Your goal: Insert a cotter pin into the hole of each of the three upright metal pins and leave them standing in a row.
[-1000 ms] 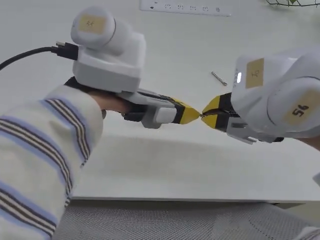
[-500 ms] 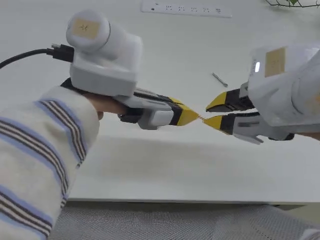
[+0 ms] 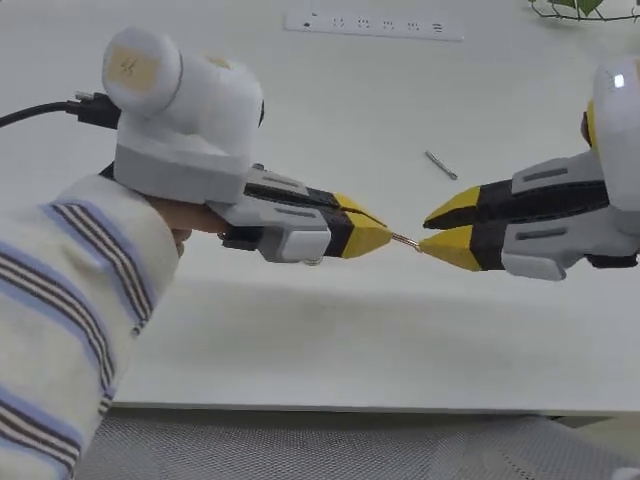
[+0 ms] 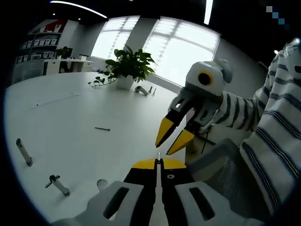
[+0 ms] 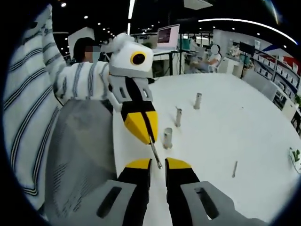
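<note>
My left gripper [image 3: 385,235] is shut on a thin cotter pin [image 3: 404,241] that sticks out past its yellow tips toward my right gripper [image 3: 434,232]. The right gripper stands open, its lower tip almost at the pin's end. In the right gripper view the cotter pin [image 5: 155,151] points into the gap of my right gripper [image 5: 157,165], held by the left gripper [image 5: 141,123]. Three upright metal pins [image 5: 168,138] [image 5: 178,117] [image 5: 198,100] stand in a row on the white table beyond. In the left gripper view my left gripper [image 4: 158,163] faces the open right gripper [image 4: 172,140].
A loose metal pin [image 3: 440,165] lies on the white table [image 3: 330,330] behind the grippers. A white power strip [image 3: 372,22] lies at the far edge, with a plant [image 3: 582,7] at the back right. The table's front edge runs just below the grippers.
The right gripper, shut at the cotter pin a second ago, has opened and drawn back to the right. The left gripper keeps hold of the pin.
</note>
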Action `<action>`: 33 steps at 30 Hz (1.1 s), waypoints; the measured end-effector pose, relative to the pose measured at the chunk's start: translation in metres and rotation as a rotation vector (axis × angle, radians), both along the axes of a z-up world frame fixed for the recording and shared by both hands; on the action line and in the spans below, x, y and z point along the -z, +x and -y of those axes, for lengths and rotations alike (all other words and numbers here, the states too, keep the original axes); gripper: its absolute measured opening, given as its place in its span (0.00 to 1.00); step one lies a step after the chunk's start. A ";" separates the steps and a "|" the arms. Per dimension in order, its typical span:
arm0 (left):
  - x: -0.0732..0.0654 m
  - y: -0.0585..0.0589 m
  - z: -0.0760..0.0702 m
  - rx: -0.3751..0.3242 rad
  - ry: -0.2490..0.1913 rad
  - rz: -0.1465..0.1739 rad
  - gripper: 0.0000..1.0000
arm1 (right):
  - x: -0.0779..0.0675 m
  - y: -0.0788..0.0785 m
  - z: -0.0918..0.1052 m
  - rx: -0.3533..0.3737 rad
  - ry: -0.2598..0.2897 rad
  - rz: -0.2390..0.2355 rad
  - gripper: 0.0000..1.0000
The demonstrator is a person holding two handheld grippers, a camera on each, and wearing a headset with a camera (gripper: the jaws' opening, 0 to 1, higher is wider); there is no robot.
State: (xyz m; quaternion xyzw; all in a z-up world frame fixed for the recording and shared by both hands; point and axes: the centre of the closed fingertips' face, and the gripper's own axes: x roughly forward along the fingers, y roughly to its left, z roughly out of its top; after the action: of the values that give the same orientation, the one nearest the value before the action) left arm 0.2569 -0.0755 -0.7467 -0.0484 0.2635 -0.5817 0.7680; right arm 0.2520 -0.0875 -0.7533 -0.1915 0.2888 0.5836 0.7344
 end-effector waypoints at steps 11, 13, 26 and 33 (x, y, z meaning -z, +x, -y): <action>-0.009 -0.009 0.000 0.050 -0.034 0.037 0.00 | 0.006 -0.011 -0.006 -0.094 -0.027 -0.032 0.12; -0.009 -0.009 0.000 0.049 -0.039 0.041 0.00 | 0.006 -0.012 -0.008 -0.098 -0.025 -0.038 0.11; -0.010 -0.009 -0.002 0.075 -0.052 0.065 0.00 | 0.004 -0.017 -0.010 -0.129 -0.022 -0.056 0.06; -0.008 -0.010 -0.002 0.090 -0.061 0.071 0.00 | 0.003 -0.022 -0.009 -0.160 -0.033 -0.056 0.04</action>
State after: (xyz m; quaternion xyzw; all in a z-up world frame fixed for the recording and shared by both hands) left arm 0.2471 -0.0731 -0.7387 -0.0393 0.2200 -0.6246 0.7483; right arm 0.2300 -0.0786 -0.7562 -0.2099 0.3025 0.6407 0.6737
